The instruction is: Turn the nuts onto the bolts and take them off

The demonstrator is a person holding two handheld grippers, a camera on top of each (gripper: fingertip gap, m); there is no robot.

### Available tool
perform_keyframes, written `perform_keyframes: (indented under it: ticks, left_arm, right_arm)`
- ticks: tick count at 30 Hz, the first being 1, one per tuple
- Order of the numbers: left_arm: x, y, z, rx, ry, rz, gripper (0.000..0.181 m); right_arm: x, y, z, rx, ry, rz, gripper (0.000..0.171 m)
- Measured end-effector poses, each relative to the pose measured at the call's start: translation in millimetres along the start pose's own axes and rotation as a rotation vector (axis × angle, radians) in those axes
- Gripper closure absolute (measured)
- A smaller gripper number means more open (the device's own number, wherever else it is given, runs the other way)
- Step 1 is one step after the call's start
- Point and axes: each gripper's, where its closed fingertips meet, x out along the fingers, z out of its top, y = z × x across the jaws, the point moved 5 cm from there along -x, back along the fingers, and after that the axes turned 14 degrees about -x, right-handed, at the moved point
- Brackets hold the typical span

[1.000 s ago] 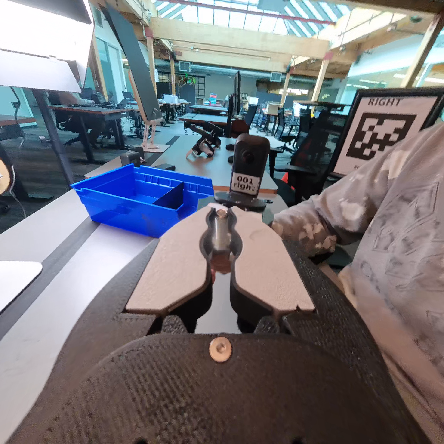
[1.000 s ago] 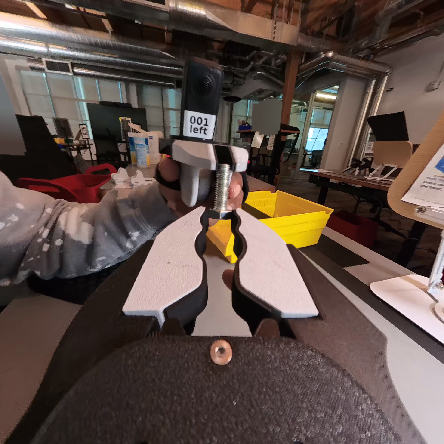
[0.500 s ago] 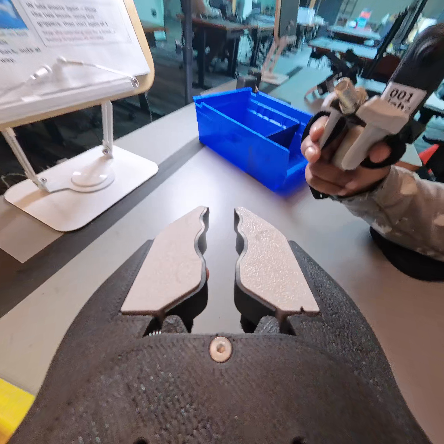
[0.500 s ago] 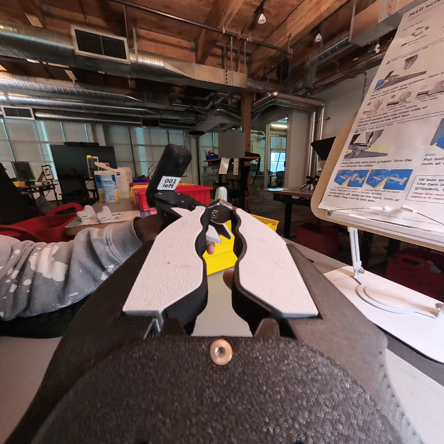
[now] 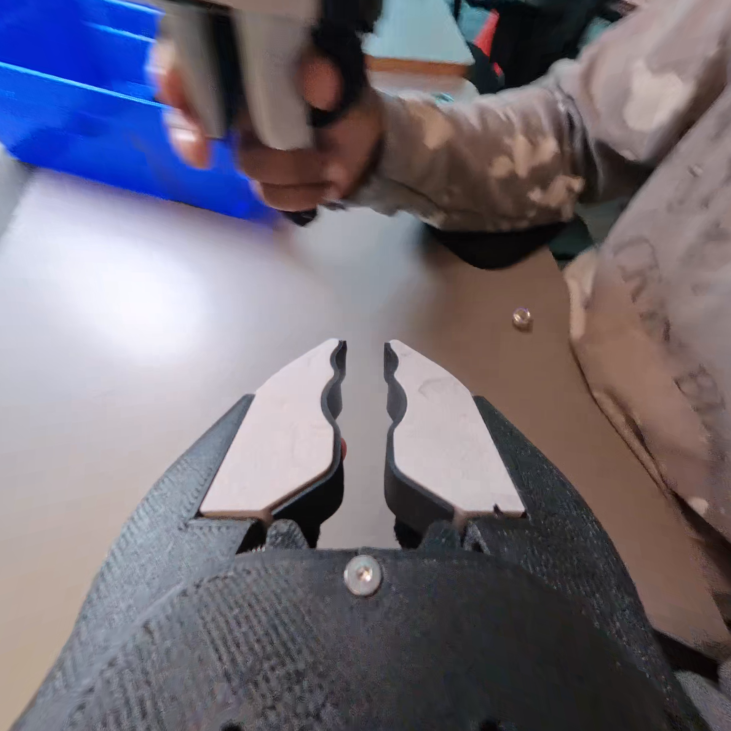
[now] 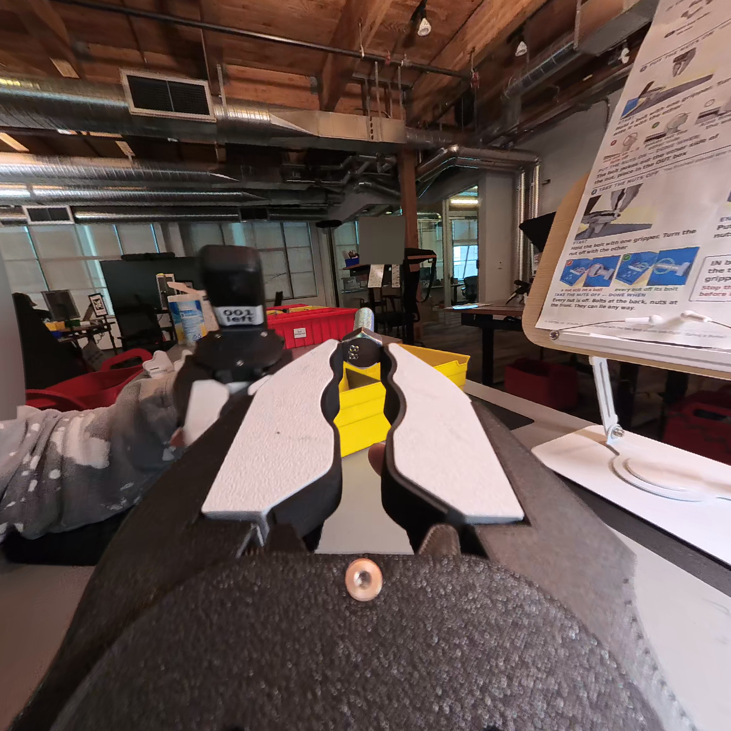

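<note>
Left claw (image 5: 364, 346) above counter (image 5: 138, 316), nothing between its fingers. Nut (image 5: 521, 317) on counter, ahead and right of left claw, just beside person's sleeve (image 5: 494, 150). Bin (image 5: 79, 118) at far left on counter, behind right claw (image 5: 237, 79) (blurred in left wrist view). From right wrist view: bolt (image 6: 363, 348) between right claw (image 6: 364, 350) tips, thread pointing up; second bin (image 6: 427, 368) behind it on counter; instruction stand (image 6: 609, 415) to right; left claw (image 6: 205, 399) lower left.
</note>
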Motion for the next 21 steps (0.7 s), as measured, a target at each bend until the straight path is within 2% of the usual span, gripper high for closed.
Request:
perform_keyframes:
  ticks: [3, 7, 21]
  left_arm:
    - [30, -22, -1, 0.040, 0.060, -0.120, 0.161]
    - [58, -33, -8, 0.067, 0.130, -0.174, 0.162]
    - [60, -20, -6, 0.013, 0.043, -0.202, 0.168]
  right_arm:
    - [-3, -6, 1, 0.005, -0.008, -0.021, 0.153]
    - [-7, -10, 5, 0.004, -0.020, -0.044, 0.153]
    - [-11, -16, 2, 0.023, -0.024, -0.064, 0.153]
